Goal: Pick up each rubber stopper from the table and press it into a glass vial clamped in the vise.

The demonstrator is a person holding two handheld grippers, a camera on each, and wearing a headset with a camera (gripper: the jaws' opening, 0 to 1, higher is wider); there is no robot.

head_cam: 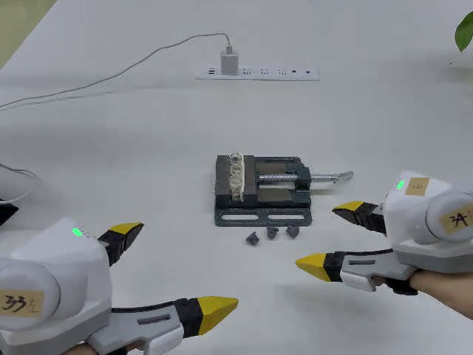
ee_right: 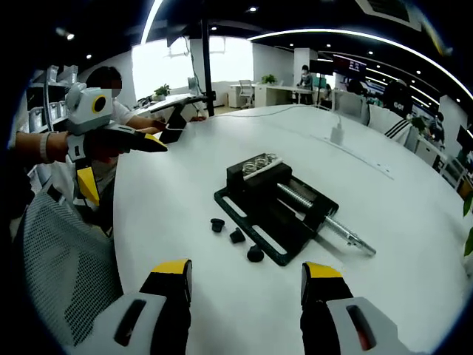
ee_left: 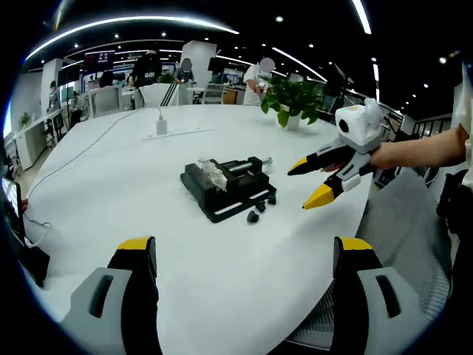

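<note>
Since the vise (head_cam: 273, 194) holds the glass vials (head_cam: 236, 176) steady, three rubber stoppers (head_cam: 272, 234) lie loose on the surface (head_cam: 148, 148) just beside its base, while the left gripper (head_cam: 185, 264) and right gripper (head_cam: 318, 236) hover either side, spread and empty.

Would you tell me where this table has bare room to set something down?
The wide stretch between the vise and the power strip is bare, as is the table left of the vise in the head view. Crowded: the vise's front edge, where three stoppers lie near the right claw.
</note>
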